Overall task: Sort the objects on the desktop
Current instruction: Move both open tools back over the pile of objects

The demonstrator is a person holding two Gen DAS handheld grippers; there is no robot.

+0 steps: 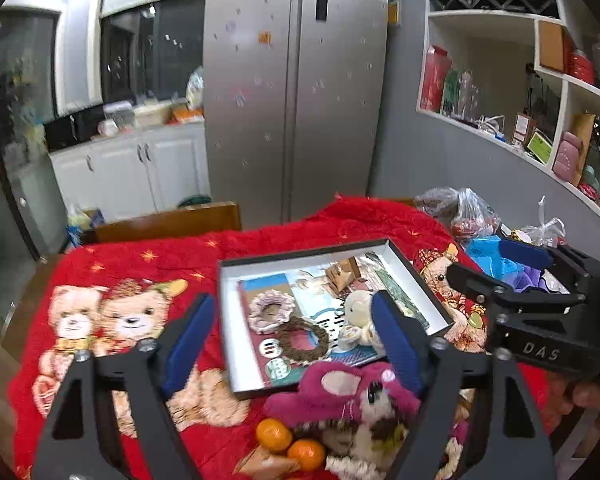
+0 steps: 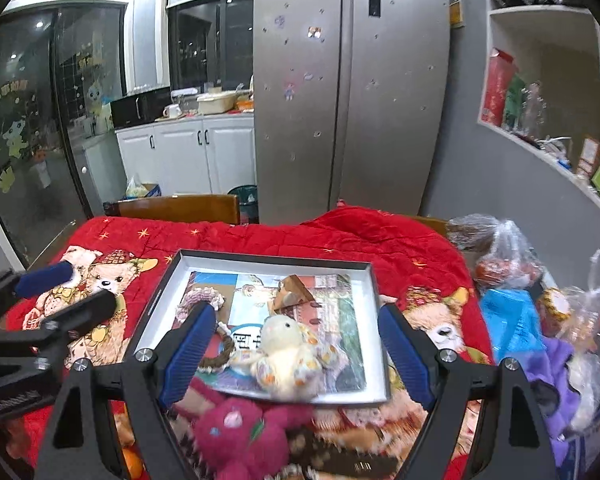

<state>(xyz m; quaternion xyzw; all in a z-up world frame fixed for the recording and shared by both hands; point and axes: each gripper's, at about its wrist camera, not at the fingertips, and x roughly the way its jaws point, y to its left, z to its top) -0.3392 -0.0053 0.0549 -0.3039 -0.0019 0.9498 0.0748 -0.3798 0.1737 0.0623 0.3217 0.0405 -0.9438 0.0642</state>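
We hold both tongs spread wide above the desk, pinching nothing. The left tongs (image 1: pixel 296 340) hover over the near left corner of the shallow box (image 1: pixel 236 320), which sits on the red blanket (image 1: pixel 140 248). The right tongs (image 2: pixel 296 348) hang over the box's near edge. Inside the box lie a cream plush chick (image 2: pixel 284 344) at the near right, a brown braided ring (image 1: pixel 302 340) near the middle, a lilac scrunchie (image 1: pixel 270 310) on the left and a small brown paper bag (image 1: pixel 342 272) at the far side. Just outside the near edge lies a magenta plush bear (image 1: pixel 340 392), with two oranges (image 1: pixel 290 444) nearer still.
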